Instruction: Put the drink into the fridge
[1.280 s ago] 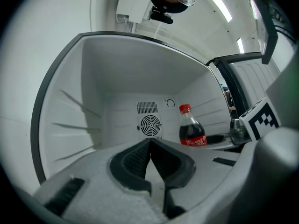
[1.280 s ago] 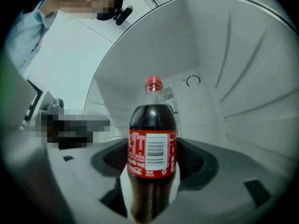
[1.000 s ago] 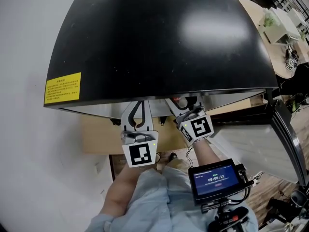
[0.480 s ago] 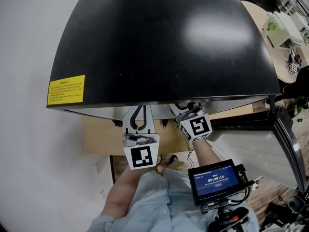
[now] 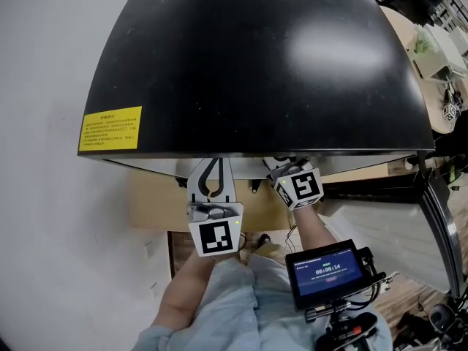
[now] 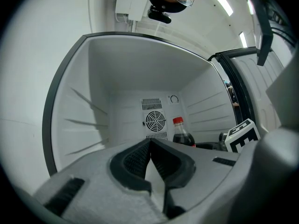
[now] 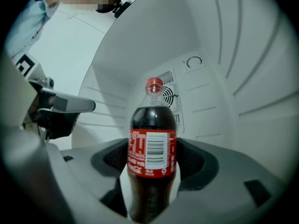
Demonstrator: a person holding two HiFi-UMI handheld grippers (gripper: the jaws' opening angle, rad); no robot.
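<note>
Placing step: holding the drink [image 7: 153, 120] upright in the right gripper [image 7: 152, 164], mid-frame inside the fridge [image 6: 93, 101], with the left gripper [image 6: 150, 153] pinched together and empty. Next, likely: set down softly, then let go.

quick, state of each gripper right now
left gripper: closed, nothing in it
right gripper: closed on the cola bottle

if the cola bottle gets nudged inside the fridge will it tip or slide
The cola bottle is tall and narrow, so a push near its red cap would probably tip it. It looks nearly full of dark liquid, so likely heavy for its size. Smooth plastic, possibly slippery.
</note>
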